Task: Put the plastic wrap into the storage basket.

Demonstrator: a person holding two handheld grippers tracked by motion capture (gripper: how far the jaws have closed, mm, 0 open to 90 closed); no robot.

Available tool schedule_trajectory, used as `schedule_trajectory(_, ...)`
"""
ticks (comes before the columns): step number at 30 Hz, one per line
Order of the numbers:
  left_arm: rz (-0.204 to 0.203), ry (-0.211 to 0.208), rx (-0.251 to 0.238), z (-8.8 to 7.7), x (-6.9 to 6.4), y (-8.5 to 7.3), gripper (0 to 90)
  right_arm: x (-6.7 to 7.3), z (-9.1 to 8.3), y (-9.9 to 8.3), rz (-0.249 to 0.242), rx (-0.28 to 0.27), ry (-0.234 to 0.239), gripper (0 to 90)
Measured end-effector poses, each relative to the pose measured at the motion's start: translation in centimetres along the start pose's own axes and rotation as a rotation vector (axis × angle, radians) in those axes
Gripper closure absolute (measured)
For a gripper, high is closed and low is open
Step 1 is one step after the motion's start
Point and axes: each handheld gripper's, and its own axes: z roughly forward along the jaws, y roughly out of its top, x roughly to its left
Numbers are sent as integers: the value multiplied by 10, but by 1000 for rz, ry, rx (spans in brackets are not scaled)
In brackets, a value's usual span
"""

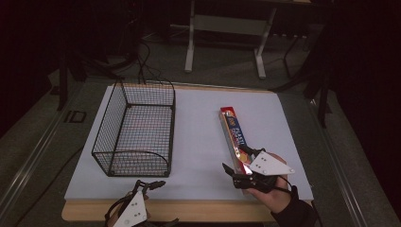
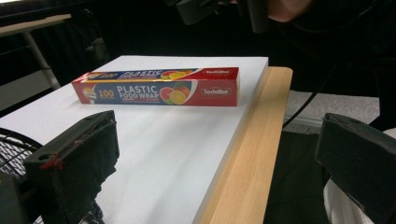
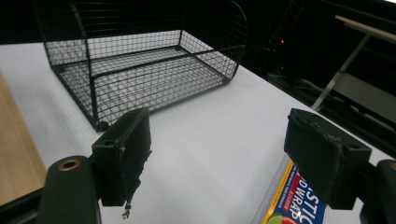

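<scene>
A long red and blue box of plastic food wrap (image 1: 232,130) lies flat on the right half of the white board (image 1: 198,142), running from far to near. My right gripper (image 1: 238,161) hovers at the box's near end, held by a hand. In the right gripper view its jaws (image 3: 224,158) stand apart over bare white board, and the box (image 3: 289,205) shows just under the right-hand jaw. My left gripper (image 1: 158,201) rests low at the table's front edge, open and holding nothing. In the left gripper view (image 2: 215,163) it looks across at the box (image 2: 159,86).
A black wire basket (image 1: 137,127) stands on the left half of the board, its open top up, also ahead in the right gripper view (image 3: 140,70). A wooden table edge (image 1: 189,210) runs along the front. A metal frame (image 1: 227,28) stands beyond the table.
</scene>
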Motion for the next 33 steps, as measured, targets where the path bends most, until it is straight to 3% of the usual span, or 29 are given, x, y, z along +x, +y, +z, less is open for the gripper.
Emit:
schedule_trajectory(7, 0, 4, -2, -1, 0, 0, 1, -16, 15, 8, 36, 32, -61, 174)
schedule_trajectory(15, 4, 5, 0, -1, 0, 0, 1, -32, 26, 17, 75, 60, -81, 128)
schedule_trajectory(25, 5, 4, -1, -1, 0, 0, 1, -62, 50, 22, 200, 162, -205, 138)
schedule_trajectory(27, 5, 4, 0, -1, 0, 0, 1, -65, 53, 21, 204, 169, -211, 138)
schedule_trajectory(28, 6, 3, 1, -1, 0, 0, 1, -72, 62, 18, 236, 197, -238, 138)
schedule_trajectory(33, 6, 3, 1, -1, 0, 0, 1, -82, 75, 12, 292, 244, -260, 143)
